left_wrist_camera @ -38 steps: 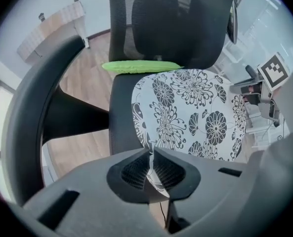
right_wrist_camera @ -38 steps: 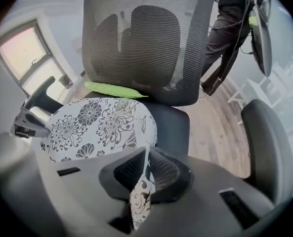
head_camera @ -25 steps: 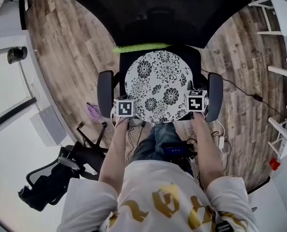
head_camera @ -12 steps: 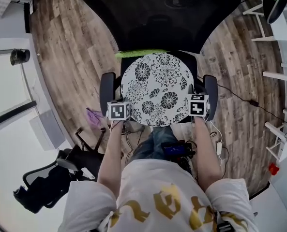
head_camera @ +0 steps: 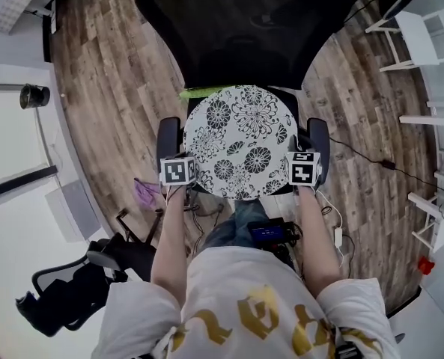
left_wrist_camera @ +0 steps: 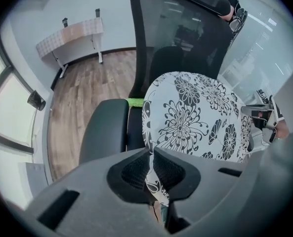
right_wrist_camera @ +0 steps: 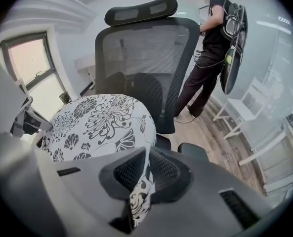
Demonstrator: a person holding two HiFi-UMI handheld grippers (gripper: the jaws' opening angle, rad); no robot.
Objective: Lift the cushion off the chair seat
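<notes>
The cushion (head_camera: 240,137) is round and white, printed with black flowers. In the head view it lies over the seat of the black office chair (head_camera: 251,28), in front of the mesh backrest and between the two armrests. The left claw (left_wrist_camera: 151,157) is closed on the near-left edge of the cushion: the left gripper view shows a fold of the printed fabric pinched between the two mesh-textured pads, with the rest of the cushion rising beyond the jaws. The right claw (right_wrist_camera: 145,157) is closed on the near-right edge in the same way, with a strip of the fabric hanging down between its pads. The left armrest (head_camera: 169,137) stands just beside the left claw, and the right armrest (head_camera: 320,137) just beside the right claw. The cushion's rim overlaps the inner edges of both armrests in the head view. Whether its far edge touches the seat cannot be told. A green strip (head_camera: 199,93) shows at the cushion's far-left rim, against the base of the backrest. The chair stands on a wood-plank floor (head_camera: 109,73). A second dark chair (head_camera: 72,290) lies at the lower left of the head view. A person in dark clothes (right_wrist_camera: 210,48) stands behind the chair in the right gripper view.
</notes>
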